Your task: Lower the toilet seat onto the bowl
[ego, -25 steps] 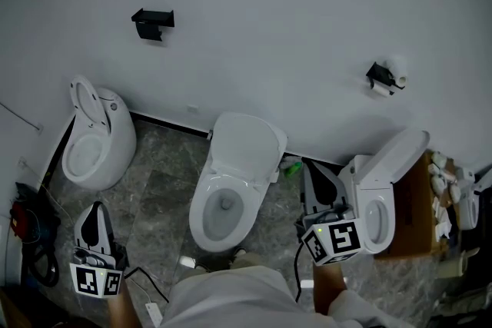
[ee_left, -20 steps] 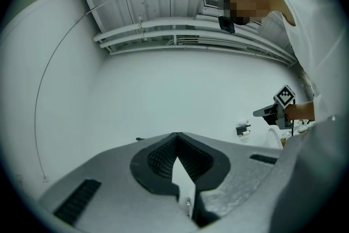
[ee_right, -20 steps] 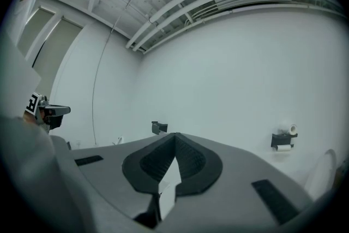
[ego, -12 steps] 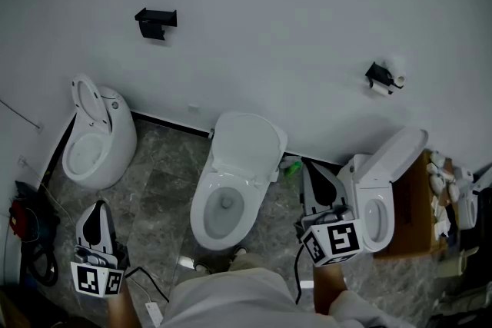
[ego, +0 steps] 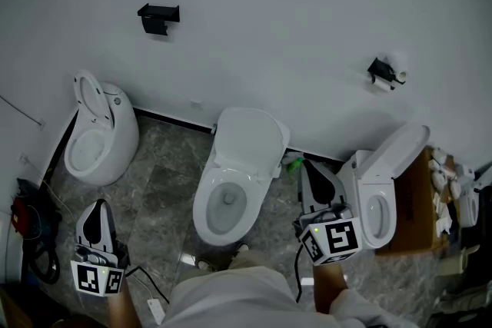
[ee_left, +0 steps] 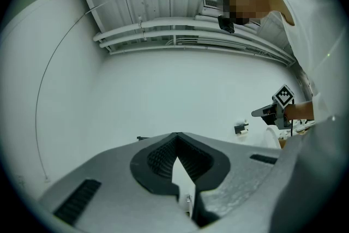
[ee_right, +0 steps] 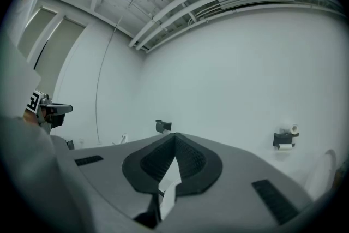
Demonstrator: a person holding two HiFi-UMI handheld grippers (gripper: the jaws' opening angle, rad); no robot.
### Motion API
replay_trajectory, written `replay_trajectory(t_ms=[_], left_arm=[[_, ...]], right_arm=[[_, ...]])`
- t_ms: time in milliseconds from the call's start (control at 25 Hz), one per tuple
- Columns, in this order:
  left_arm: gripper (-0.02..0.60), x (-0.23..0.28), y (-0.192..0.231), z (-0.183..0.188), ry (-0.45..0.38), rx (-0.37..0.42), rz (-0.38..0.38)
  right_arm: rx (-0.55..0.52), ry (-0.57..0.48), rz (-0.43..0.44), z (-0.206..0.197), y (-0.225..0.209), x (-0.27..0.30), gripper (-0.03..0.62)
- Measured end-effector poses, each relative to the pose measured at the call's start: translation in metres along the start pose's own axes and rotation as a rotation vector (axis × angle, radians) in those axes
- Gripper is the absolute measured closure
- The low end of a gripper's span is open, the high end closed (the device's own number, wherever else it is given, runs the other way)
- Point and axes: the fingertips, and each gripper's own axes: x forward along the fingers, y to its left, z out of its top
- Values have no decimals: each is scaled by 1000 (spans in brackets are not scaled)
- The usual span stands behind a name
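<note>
Currently I am holding both jaws shut, empty; the upright toilet seat (ego: 247, 138) ahead of them is looking rigid, smooth; I'm favouring its top edge.

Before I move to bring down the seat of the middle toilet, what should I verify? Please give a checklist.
1. Middle toilet's seat raised: ok, it leans back toward the wall.
2. The bowl rim free of things: ok.
3. Jaws of right gripper empty: ok, shut on nothing.
4. Jaws of left gripper empty: ok, shut on nothing.
5. Contact of right gripper with seat: not ok, it is apart, beside the bowl.
6. Free movement of the hinge: cannot tell.
</note>
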Motion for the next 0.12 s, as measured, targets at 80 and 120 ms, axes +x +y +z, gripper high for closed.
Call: replay_trajectory(t_ms=[80,120], left_arm=[[577,0,0,0,1,2,-2],[577,1,0,0,2,3,-3]], right_arm=[[0,-1,-1,0,0,0,595],[1,-2,-1,-1,0,0,595]])
